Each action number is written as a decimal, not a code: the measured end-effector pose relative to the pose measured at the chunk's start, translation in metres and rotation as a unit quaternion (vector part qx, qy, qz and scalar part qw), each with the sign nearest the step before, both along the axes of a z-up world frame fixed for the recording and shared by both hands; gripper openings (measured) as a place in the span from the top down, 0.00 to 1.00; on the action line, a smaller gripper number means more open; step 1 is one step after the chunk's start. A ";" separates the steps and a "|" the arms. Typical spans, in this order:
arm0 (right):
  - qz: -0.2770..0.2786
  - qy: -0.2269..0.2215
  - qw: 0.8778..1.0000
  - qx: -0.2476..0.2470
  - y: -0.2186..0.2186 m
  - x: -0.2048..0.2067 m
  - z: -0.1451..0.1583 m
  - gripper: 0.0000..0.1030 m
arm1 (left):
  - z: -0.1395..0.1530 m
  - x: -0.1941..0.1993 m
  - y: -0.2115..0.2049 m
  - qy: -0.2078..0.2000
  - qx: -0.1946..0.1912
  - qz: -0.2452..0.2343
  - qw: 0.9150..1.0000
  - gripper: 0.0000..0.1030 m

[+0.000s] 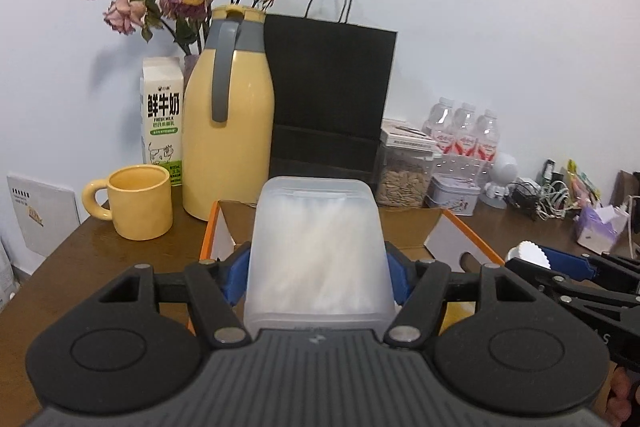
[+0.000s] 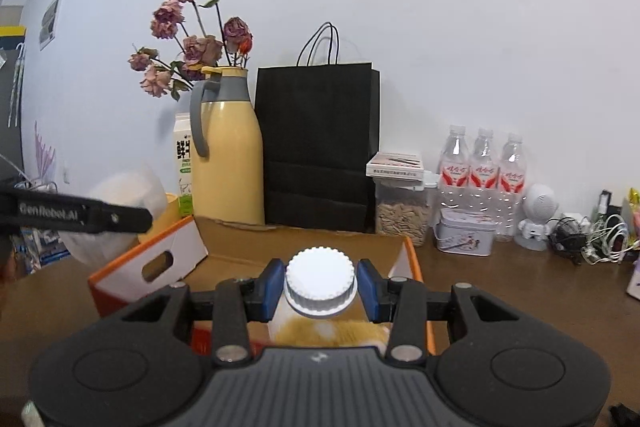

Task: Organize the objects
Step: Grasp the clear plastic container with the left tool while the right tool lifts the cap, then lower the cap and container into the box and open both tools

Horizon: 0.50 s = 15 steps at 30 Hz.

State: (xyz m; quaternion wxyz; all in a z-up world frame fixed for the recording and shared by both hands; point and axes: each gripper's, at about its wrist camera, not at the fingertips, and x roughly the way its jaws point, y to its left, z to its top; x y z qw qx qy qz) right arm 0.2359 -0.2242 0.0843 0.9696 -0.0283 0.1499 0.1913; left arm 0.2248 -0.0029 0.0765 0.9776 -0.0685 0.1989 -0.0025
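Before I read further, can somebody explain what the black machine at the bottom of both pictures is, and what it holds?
It is no robot: a person holds two hand grippers, each with its own camera looking forward along the jaws. In the left camera's picture, the left gripper clamps a frosted plastic box. In the right camera's picture, the right gripper clamps a bottle by its white ribbed cap. Both are above an open cardboard box with orange edges on a brown table. Behind stand a yellow jug, a yellow mug, a milk carton, a black paper bag and water bottles.
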 end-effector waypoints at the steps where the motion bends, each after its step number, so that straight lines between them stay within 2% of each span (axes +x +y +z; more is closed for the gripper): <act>1: 0.000 0.003 1.000 -0.002 0.004 0.008 -0.001 0.62 | -0.002 0.007 0.001 0.003 -0.002 0.002 1.000 0.35; 7: -0.014 0.035 0.999 -0.012 0.019 0.064 -0.009 0.62 | -0.014 0.058 0.007 0.037 0.002 0.026 0.999 0.35; 10: -0.028 0.079 0.996 -0.022 0.023 0.097 -0.023 0.62 | -0.023 0.084 0.012 0.057 0.007 0.041 0.997 0.35; 15: -0.045 0.112 0.993 -0.019 0.018 0.119 -0.047 0.62 | -0.040 0.108 0.022 0.102 0.006 0.055 0.993 0.35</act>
